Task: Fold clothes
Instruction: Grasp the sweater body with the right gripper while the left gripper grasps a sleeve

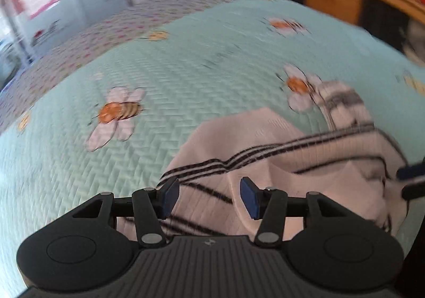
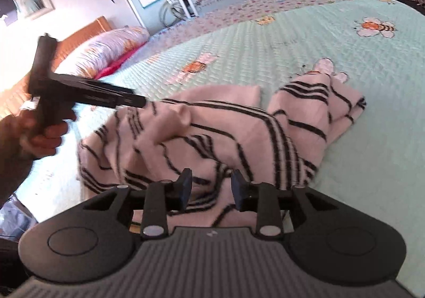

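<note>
With both the left gripper and right gripper open-jawed and holding nothing, the rumpled striped garment near the bed's near edge could bunch if grabbed through several layers.

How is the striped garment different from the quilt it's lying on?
The garment is pale pink with thin black stripes; the quilt is mint green with bee and flower pictures. The garment lies rumpled in loose folds, while the quilt is spread flat across the bed. The garment covers only a small patch near the claws; the quilt fills most of both views. Both are soft cloth.
</note>
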A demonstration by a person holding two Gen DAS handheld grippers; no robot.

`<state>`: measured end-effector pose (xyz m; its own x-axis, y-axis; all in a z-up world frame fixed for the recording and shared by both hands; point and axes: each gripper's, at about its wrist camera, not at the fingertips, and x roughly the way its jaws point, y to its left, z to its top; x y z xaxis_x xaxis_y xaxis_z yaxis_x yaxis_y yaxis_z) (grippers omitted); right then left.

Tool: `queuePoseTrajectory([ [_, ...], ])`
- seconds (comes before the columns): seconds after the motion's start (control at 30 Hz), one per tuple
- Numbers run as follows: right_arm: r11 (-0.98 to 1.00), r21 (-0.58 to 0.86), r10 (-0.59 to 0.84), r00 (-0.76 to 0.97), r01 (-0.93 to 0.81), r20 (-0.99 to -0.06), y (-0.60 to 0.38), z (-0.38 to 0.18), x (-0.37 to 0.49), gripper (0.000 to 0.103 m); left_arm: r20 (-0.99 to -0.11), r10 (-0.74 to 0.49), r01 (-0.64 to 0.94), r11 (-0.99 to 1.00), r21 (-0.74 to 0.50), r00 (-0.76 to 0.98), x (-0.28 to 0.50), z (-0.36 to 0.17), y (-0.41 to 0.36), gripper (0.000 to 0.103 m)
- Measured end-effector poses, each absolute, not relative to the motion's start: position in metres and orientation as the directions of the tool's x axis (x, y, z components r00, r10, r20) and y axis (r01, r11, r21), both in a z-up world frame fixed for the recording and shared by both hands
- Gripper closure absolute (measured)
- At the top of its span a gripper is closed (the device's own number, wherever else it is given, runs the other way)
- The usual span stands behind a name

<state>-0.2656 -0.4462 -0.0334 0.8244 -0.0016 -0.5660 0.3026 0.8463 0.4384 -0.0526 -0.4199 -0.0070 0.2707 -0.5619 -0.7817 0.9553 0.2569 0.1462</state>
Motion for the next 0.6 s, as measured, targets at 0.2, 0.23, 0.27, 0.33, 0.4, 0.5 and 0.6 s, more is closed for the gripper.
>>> queuePoseTrajectory([
  [0.2, 0.824, 0.484, 0.031, 0.830, 0.295, -0.557, -0.446, -0.041, -0.251, 0.070, -0.809, -0.537, 0.968, 0.201, 0.150, 0.237, -0.044, -0.021, -0.436, 0.050],
  [0.23, 0.823, 0.487, 0.035, 0.828, 0.293, -0.559, -0.446, -0.042, -0.250, 0.070, -0.815, -0.528, 0.968, 0.196, 0.155, 0.237, -0.044, -0.024, -0.438, 0.050],
  [0.27, 0.825, 0.483, 0.035, 0.825, 0.294, -0.563, -0.445, -0.044, -0.248, 0.070, -0.821, -0.520, 0.969, 0.191, 0.159, 0.237, -0.045, -0.027, -0.440, 0.050],
  [0.33, 0.830, 0.471, 0.030, 0.818, 0.300, -0.575, -0.443, -0.047, -0.246, 0.068, -0.835, -0.494, 0.969, 0.170, 0.179, 0.241, -0.047, -0.035, -0.445, 0.050],
  [0.4, 0.824, 0.474, 0.031, 0.811, 0.311, -0.585, -0.442, -0.049, -0.245, 0.068, -0.850, -0.464, 0.968, 0.138, 0.210, 0.250, -0.050, -0.041, -0.451, 0.049],
  [0.5, 0.818, 0.475, 0.023, 0.807, 0.324, -0.590, -0.444, -0.051, -0.247, 0.068, -0.867, -0.419, 0.962, 0.074, 0.262, 0.268, -0.055, -0.048, -0.457, 0.047],
  [0.6, 0.817, 0.468, 0.012, 0.801, 0.337, -0.599, -0.444, -0.051, -0.247, 0.066, -0.881, -0.381, 0.956, 0.030, 0.292, 0.281, -0.058, -0.055, -0.461, 0.047],
])
